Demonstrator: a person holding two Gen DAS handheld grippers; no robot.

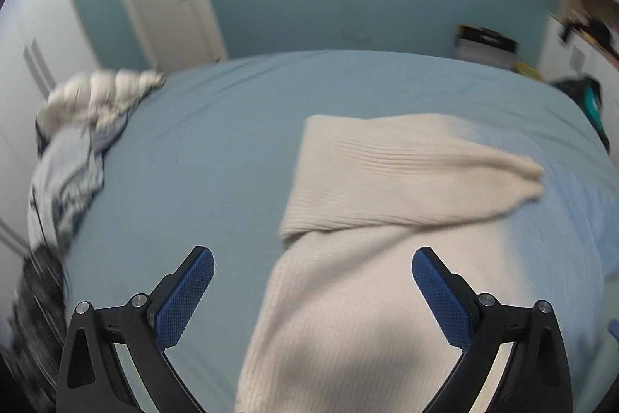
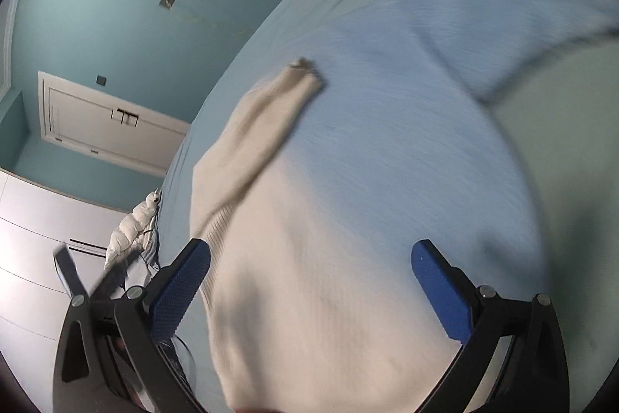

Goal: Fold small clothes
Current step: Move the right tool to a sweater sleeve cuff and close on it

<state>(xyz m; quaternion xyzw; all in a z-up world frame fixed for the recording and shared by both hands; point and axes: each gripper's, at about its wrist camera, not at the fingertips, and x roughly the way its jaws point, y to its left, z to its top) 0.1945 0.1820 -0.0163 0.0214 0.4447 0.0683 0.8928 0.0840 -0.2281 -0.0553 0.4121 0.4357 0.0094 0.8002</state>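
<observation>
The cream sweater (image 1: 387,180) lies on the bed (image 1: 216,126), spread over the blue sheet, with one sleeve (image 1: 445,157) already laid across its body; in the right wrist view that sleeve (image 2: 271,111) runs away from the camera toward its cuff. It is a ribbed knit, so I judge it soft, limp and fairly light, prone to stretch and sag if lifted by one point, and likely to cling a little to the sheet rather than slide. It is best taken by an edge or a corner, such as the hem or a shoulder, pinching through both layers so the fold stays flat.

The left gripper (image 1: 313,289) stands with its jaws wide apart above the lower part of the garment, nothing between the blue pads. The right gripper (image 2: 309,281) is likewise spread wide over the knit, holding nothing. A heap of other clothes (image 1: 73,157) sits at the far left edge of the bed, well apart from the sweater.
</observation>
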